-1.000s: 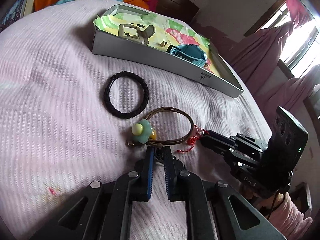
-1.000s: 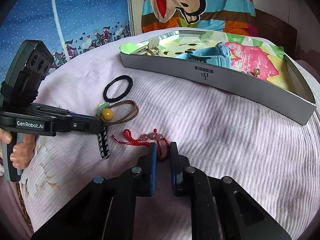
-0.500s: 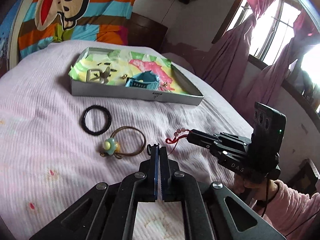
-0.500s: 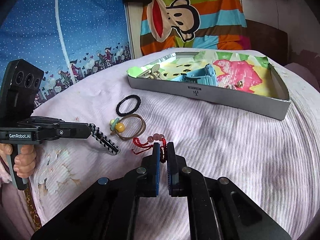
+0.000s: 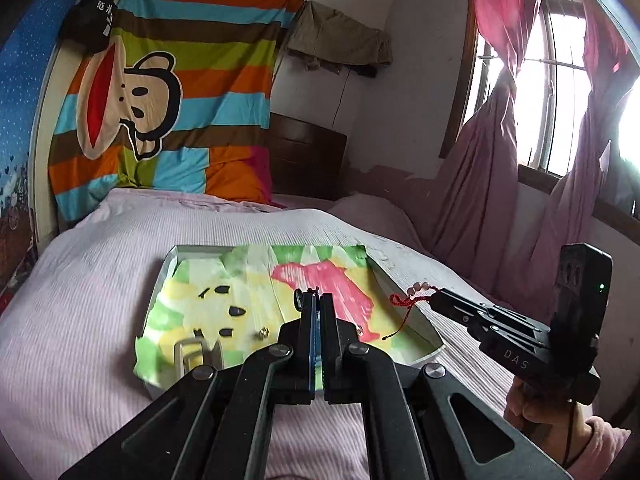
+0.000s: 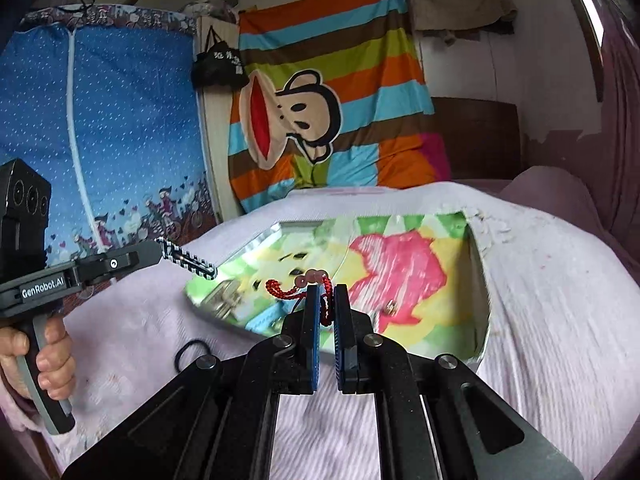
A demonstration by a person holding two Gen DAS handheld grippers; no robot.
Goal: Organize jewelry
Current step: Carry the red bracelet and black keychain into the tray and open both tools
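Lifting off the bed, the right gripper pinches the red bead bracelet over the tray; the left gripper, pressed together, came up empty.

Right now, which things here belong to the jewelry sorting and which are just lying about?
Job: red bead bracelet, right gripper holding it, tray, black hair tie, earring in tray.
Lying about: cartoon blanket, black bag, pink curtains.
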